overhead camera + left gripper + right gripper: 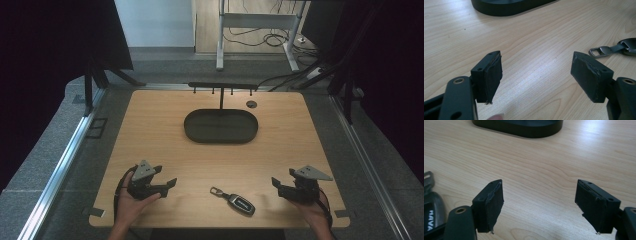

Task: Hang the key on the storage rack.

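Both claws, left (169,184) and right (276,183), agape, car key (234,198) between.

Left gripper (167,186) and right gripper (278,186) hand-held low, jaws spread wide, empty.

The high view looks forward and down over the whole worktop (150,130); both gripper views skim it closely, sharing the black oval tray (221,126) ahead.

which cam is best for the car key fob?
High view: the whole key fob with its metal loop lies on the table between the left gripper and right gripper. Left gripper view catches its loop end at right; right gripper view clips it at the left edge.
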{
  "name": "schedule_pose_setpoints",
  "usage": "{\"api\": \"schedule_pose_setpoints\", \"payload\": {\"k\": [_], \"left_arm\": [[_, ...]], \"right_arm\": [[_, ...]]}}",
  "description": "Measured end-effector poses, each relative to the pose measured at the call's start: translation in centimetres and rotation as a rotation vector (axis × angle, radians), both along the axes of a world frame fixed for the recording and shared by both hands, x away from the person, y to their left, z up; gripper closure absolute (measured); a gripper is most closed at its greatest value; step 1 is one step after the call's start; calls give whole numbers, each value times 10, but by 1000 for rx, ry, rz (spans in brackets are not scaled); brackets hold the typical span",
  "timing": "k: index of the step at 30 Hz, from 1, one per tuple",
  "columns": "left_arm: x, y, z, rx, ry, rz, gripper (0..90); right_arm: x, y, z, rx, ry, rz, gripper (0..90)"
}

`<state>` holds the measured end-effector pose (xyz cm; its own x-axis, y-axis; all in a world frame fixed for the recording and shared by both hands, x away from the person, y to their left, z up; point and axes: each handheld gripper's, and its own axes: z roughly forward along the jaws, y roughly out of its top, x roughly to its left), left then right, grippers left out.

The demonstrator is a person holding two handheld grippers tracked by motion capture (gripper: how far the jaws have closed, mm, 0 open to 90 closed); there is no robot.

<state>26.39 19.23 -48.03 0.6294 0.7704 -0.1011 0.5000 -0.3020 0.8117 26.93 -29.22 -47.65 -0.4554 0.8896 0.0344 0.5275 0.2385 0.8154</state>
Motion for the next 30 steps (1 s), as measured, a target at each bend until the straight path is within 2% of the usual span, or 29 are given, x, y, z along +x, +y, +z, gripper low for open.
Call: {"api": "schedule_pose_setpoints", "payload": {"k": [2,6,13,20,25,30], "left_arm": [[0,-1,0,3,0,-4,257],[-2,-4,2,-3,-3,-11,255],[-3,-6,3,5,-7,-23,257],[-1,-8,0,7,25,-42,257],[-3,-7,1,7,20,-47,257],[-3,-8,2,7,17,-58,250]], "right_arm": [[0,-1,0,-10,4,-2,256],[-3,-4,3,-1,6,1,301],[-5,-7,13,-3,-27,40,347],[1,-8,8,29,3,48,355],[1,-9,11,71,27,43,374],[0,-9,14,66,23,44,375]]}}
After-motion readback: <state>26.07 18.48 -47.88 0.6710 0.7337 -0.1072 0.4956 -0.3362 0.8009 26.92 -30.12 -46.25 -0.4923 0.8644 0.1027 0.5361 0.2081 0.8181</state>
